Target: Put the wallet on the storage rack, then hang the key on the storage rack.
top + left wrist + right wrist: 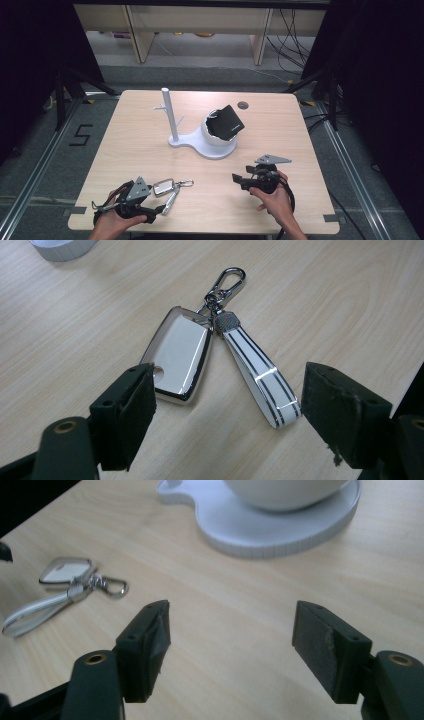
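While both tongs gape, a black wallet (229, 122) sits in the white bowl (214, 137).

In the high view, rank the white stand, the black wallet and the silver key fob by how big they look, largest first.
1. White stand, with its post and round base, is clearly largest.
2. Black wallet, propped in the stand's bowl.
3. Silver key fob, smallest even though it lies nearer the camera.

The table (150, 215) filled the middle of the high view; the stand (200, 142) stood at its centre, a wallet (227, 122) in its bowl; the key fob (163, 187) lay at lower left, its strap (170, 200) just right of it.
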Tool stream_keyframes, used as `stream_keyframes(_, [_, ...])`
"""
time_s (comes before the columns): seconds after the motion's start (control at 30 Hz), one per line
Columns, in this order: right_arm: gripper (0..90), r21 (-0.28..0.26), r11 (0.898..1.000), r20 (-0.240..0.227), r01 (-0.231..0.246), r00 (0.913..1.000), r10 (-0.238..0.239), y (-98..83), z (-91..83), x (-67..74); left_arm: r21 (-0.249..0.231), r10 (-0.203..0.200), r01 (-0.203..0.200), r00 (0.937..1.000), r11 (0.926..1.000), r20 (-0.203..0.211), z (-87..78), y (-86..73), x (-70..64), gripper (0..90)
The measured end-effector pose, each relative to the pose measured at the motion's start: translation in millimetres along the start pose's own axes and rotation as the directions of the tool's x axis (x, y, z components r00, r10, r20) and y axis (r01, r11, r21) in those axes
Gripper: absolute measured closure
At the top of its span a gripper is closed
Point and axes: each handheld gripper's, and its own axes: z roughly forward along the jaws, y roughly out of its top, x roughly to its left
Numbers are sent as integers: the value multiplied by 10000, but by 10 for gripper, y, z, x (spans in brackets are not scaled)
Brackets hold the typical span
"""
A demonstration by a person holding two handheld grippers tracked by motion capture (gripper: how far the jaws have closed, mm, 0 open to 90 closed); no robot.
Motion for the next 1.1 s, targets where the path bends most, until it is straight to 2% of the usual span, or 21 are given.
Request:
stream_keyframes(0.03, [317, -86, 9996, -41, 259, 9997, -260, -29, 6, -25, -41, -42, 42, 10000, 10000, -33, 4, -2, 1, 217])
stream_keyframes(0.07, [312, 17, 10000, -67, -22, 10000, 22, -61, -4, -6, 116, 162, -161, 9999, 9998, -8, -12, -1, 13, 217])
stream_keyframes(0.1, [306, 58, 9997, -69, 236, 9997, -236, -82, -16, -37, 34, 50, -49, 10000, 10000, -76, -5, -4, 8, 217])
stream_keyframes(0.13, [301, 99, 9998, -25, 183, 9998, -182, -106, -30, -39, -17, -27, 27, 9999, 10000, -106, 0, -6, 6, 217])
stream_keyframes(0.17, [296, 168, 9995, -104, -260, 9996, 262, -134, -36, -14, -23, -54, 54, 9999, 10000, -108, -1, -9, 4, 217])
stream_keyframes(0.2, [290, 209, 9997, -45, 101, 9999, -100, -151, -41, -52, -16, -67, 67, 9999, 10000, -98, 1, -12, 3, 217])
stream_keyframes(0.27, [286, 287, 9996, -30, -77, 10000, 78, -199, -54, -48, -15, -73, 72, 9999, 10000, -125, 3, -16, -6, 217])
stream_keyframes(0.3, [284, 346, 9994, -84, 26, 10000, -23, -219, -59, -56, 193, 203, -201, 9998, 9996, -82, -8, -15, 8, 217])
stream_keyframes(0.37, [280, 548, 9985, -33, -77, 10000, 79, -257, -79, -35, 79, 102, -102, 9999, 9999, -53, 4, -17, -1, 217])
stream_keyframes(0.47, [278, 472, 9988, -106, 95, 9999, -91, -291, -105, -18, -5, -25, 25, 9999, 10000, -140, 11, -21, -3, 217])
stream_keyframes(0.5, [278, 474, 9989, -196, -17, 9998, 27, -305, -107, -6, 150, 127, -126, 9999, 9998, -94, -3, -23, 4, 217])
stream_keyframes(0.63, [276, 610, 9980, -122, 137, 9998, -130, -344, -124, -2, 136, 107, -106, 9999, 9999, -120, -2, -29, 1, 217])
stream_keyframes(0.73, [276, 781, 9966, -292, -267, 9991, 291, -365, -130, 22, 63, 81, -80, 9998, 9999, -166, 9, -19, -3, 217])
stream_keyframes(0.77, [276, 671, 9975, -55, 200, 9998, -197, -364, -140, -9, 72, 112, -111, 9998, 9999, -159, 9, -17, -5, 217])
stream_keyframes(0.8, [276, 726, 9972, -232, -190, 9995, 207, -373, -134, 9, 71, 14, -13, 9999, 10000, -158, 15, -18, -10, 217])
stream_keyframes(0.93, [276, 781, 9966, -270, -273, 9992, 295, -376, -136, 0, 149, 213, -210, 9996, 9997, -187, 14, -17, -4, 217])
stream_keyframes(0.97, [276, 741, 9972, -82, 89, 9999, -83, -369, -139, -27, 172, 241, -238, 9995, 9996, -182, 12, -19, -4, 217])
stream_keyframes(1.03, [276, 734, 9973, -247, 70, 9997, -52, -368, -124, -24, 105, 179, -178, 9997, 9998, -161, 13, -17, -10, 217])
stream_keyframes(1.1, [276, 822, 9965, -176, 125, 9998, -111, -370, -119, -8, 76, 209, -208, 9997, 9998, -139, 11, -12, -17, 217])
